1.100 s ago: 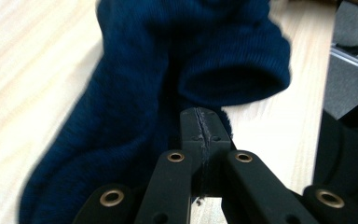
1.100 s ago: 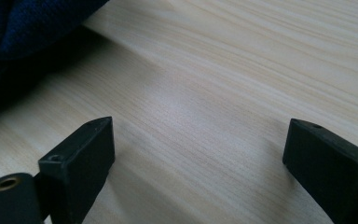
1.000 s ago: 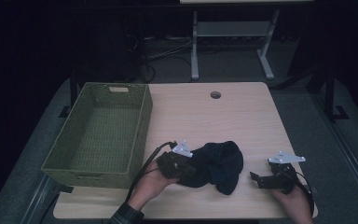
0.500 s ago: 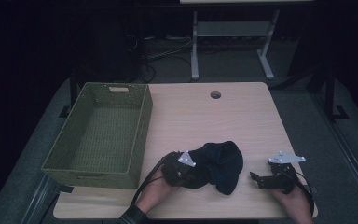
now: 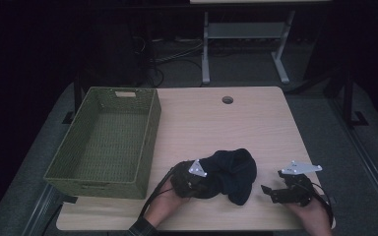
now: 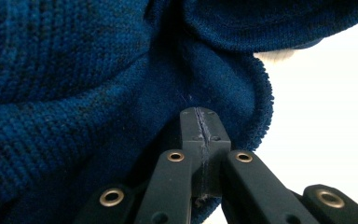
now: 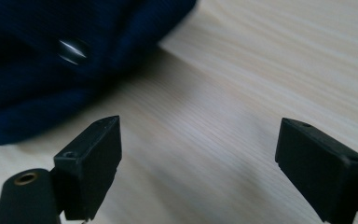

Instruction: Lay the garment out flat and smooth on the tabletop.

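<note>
Knitwear first: one dark blue knitted garment point(image 5: 231, 174) lies bunched in a soft heap near the front edge of my table point(image 5: 216, 128), between my two hands. In the left gripper view its ribbed wool weave is coarse and fuzzy, folded into thick rolls with a rounded hem curling off to one side.

My left gripper point(image 5: 197, 179) is pressed into the left flank of that heap. Its jaws are fully together, pad against pad, with cloth bulging right at the tips; I cannot tell whether a fold is actually pinched between them.

My right gripper point(image 5: 268, 191) sits on the table just to the right of the garment, apart from it. Its jaws stand wide, though they have just been closing a little, and between them I see bare wood grain and no cloth. In the right gripper view the garment's edge lies ahead and to the left of the jaws, with one small shiny round thing, perhaps a button point(image 7: 72, 49), blurred on it.

One green woven basket point(image 5: 147, 142), rectangular with a handle slot in its far wall, sits along the table's left side, well clear of both hands. One round cable hole point(image 5: 227, 100) sits near the far edge of the pale laminate top. Nothing stands between the grippers and the garment.
</note>
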Motion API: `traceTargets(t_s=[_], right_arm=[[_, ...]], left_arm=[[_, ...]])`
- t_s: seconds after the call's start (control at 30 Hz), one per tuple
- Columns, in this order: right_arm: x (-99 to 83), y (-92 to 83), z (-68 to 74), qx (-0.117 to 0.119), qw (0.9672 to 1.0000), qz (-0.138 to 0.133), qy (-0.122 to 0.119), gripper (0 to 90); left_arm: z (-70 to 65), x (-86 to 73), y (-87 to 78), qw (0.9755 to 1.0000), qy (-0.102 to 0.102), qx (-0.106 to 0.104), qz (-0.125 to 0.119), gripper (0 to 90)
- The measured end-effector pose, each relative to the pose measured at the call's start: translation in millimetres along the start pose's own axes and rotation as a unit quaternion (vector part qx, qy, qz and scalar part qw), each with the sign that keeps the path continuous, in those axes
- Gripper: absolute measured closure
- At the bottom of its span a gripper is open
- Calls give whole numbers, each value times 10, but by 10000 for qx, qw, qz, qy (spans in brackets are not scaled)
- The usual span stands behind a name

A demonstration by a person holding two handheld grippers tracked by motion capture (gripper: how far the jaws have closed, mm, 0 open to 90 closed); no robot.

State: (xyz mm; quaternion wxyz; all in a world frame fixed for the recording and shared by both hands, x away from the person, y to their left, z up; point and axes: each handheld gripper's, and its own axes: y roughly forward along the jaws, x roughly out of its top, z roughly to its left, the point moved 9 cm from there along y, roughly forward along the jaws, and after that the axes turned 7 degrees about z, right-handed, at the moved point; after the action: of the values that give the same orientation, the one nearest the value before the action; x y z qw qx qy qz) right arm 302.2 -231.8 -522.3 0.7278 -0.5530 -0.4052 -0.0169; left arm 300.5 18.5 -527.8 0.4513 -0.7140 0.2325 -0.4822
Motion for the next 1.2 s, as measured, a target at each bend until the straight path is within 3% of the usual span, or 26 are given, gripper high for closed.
traceTargets(t_s=[0.13,0.33,0.6,0.83,0.87,0.9,1.0,1.03,1.1,1.2], right_arm=[[87,-116,84,110,9998,-166,-44,149],[353,-276,272,571,9974,-421,-137,149],[666,-214,525,908,9934,-571,-409,148],[875,-85,592,914,9929,-581,-500,161],[902,-52,592,921,9929,-559,-512,213],[940,-18,606,1040,9916,-576,-512,357],[985,8,609,1174,9903,-583,-451,580],[985,8,609,1174,9903,-583,-451,580],[1034,-2,606,1248,9896,-578,-417,739],[1130,-22,595,1205,9900,-552,-477,773]], left_arm=[[7,1,1,10000,-16,-50,2,900],[6,0,1,10000,-47,-46,0,900],[14,-2,-2,10000,-14,-48,22,900],[3,6,3,10000,-36,-17,-13,900],[4,6,3,10000,-30,-15,-14,900],[4,6,2,10000,-30,-17,-13,900],[2,7,3,10000,-22,-9,-11,900],[2,8,3,10000,-19,-6,-10,900],[0,8,3,10000,-5,4,3,900],[0,8,3,10000,-6,-4,8,900]])
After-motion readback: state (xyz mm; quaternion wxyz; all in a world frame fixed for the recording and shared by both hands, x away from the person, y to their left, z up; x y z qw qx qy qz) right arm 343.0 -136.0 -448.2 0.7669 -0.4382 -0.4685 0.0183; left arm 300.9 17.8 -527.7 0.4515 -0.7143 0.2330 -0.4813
